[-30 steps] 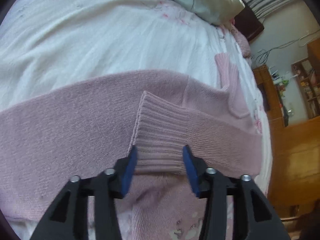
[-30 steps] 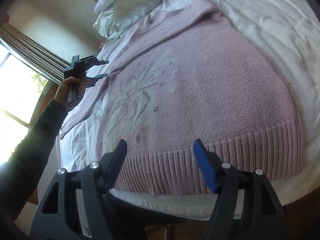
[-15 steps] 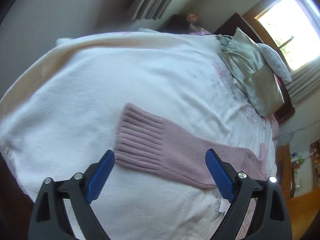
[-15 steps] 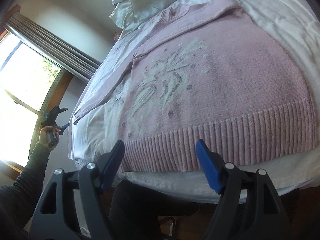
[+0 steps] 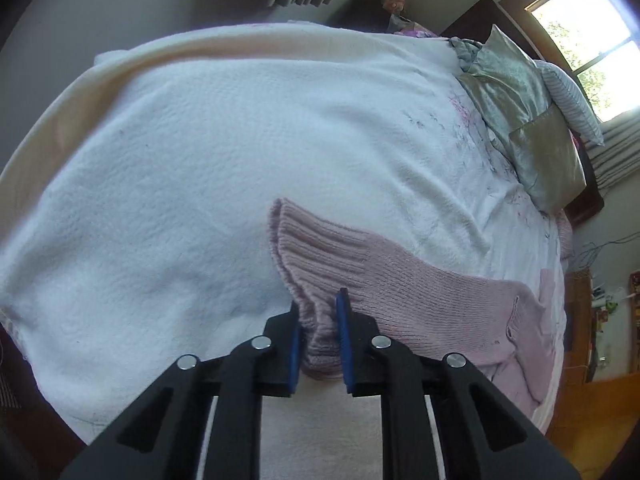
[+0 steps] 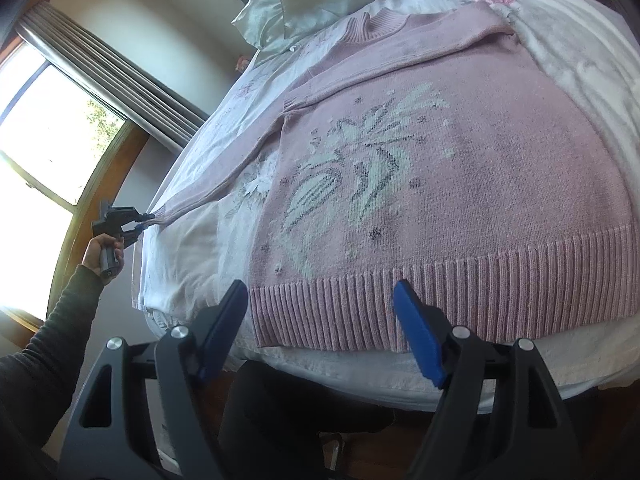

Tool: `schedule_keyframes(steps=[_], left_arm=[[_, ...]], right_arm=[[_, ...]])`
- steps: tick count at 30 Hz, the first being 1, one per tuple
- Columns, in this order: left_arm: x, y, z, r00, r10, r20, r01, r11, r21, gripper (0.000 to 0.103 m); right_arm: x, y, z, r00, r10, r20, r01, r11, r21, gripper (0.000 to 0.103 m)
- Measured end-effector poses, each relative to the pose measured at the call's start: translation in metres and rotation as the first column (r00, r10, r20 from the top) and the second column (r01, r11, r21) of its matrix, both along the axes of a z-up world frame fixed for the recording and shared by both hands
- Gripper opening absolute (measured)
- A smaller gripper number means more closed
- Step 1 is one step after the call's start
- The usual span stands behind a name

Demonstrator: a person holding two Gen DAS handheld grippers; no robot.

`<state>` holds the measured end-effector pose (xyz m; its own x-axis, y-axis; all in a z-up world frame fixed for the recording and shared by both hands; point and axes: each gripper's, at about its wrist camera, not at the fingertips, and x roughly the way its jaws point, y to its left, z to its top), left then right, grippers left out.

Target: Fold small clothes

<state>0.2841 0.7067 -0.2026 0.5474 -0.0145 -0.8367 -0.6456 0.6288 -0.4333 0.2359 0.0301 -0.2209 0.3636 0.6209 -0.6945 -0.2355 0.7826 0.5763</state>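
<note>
A pink knitted sweater [image 6: 460, 184] with a pale leaf-and-flower pattern on its front lies flat on a bed covered by a white textured blanket [image 5: 224, 168]. Its ribbed hem [image 6: 460, 300] sits near the blanket's edge, and its ribbed collar [image 6: 376, 24] points toward a shiny grey-green satin pillow [image 6: 316, 4] at the head of the bed.

The left gripper [image 5: 319, 334], black with blue pads, is clamped on the ribbed cuff [image 5: 316, 248] of the sweater's long pink sleeve [image 5: 432, 296], the knit bunched between the two closed fingers. In the right wrist view that sleeve runs out sideways from the sweater's body to the blanket's far side, where the same gripper [image 6: 140, 226] pinches its end, held by a hand [image 6: 100, 250] in a dark ribbed sleeve.

The right gripper [image 6: 320, 304] hovers just beside the sweater's hem with its blue-padded fingers spread wide apart, holding nothing.

A bright window [image 6: 44, 148] with grey curtains stands beyond the sweater's outstretched sleeve.
</note>
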Motion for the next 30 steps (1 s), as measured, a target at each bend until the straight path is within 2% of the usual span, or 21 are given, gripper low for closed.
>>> schedule_keyframes(steps=[4,7,9,12,15,17,20,25,27,29,30], left_arm=[[0.034,-0.033,0.05,0.991,-0.094,0.097,0.091,0.995,0.037,0.01],[0.082,-0.072,0.09,0.965,-0.187,0.181,0.176,0.982,0.074,0.01],[0.12,-0.107,0.114,0.939,-0.262,0.224,0.245,0.964,0.1,0.01],[0.183,-0.174,0.139,0.886,-0.39,0.25,0.365,0.92,0.142,0.01],[0.24,-0.246,0.142,0.829,-0.501,0.247,0.473,0.865,0.169,0.01],[0.274,-0.296,0.132,0.789,-0.567,0.236,0.541,0.824,0.168,0.01],[0.311,-0.368,0.102,0.734,-0.646,0.211,0.631,0.763,0.14,0.01],[0.347,-0.465,0.02,0.67,-0.731,0.13,0.732,0.68,0.045,0.01],[0.351,-0.492,-0.013,0.635,-0.767,0.09,0.769,0.639,0.011,0.01],[0.348,-0.506,-0.037,0.613,-0.787,0.072,0.79,0.613,-0.012,0.016],[0.344,-0.507,-0.043,0.612,-0.787,0.084,0.791,0.612,-0.024,0.026]], right_arm=[[0.026,0.01,0.003,0.999,0.035,0.015,-0.035,0.999,-0.02,0.075],[0.057,0.011,0.003,0.998,0.055,-0.017,-0.055,0.998,0.019,0.075],[0.076,0.005,0.005,0.999,0.042,-0.031,-0.041,0.998,0.057,0.075],[0.107,-0.012,0.006,0.998,0.013,-0.056,-0.007,0.994,0.105,0.075],[0.124,-0.032,0.006,0.997,-0.024,-0.074,0.034,0.99,0.137,0.075],[0.133,-0.048,0.004,0.995,-0.048,-0.086,0.06,0.988,0.14,0.075],[0.145,-0.071,0.0,0.992,-0.076,-0.1,0.088,0.987,0.131,0.075],[0.161,-0.101,-0.008,0.988,-0.106,-0.109,0.116,0.989,0.096,0.075],[0.17,-0.108,-0.012,0.988,-0.108,-0.115,0.119,0.989,0.093,0.076],[0.187,-0.112,-0.013,0.988,-0.095,-0.125,0.109,0.989,0.104,0.079],[0.194,-0.113,-0.013,0.988,-0.09,-0.128,0.105,0.988,0.111,0.081]])
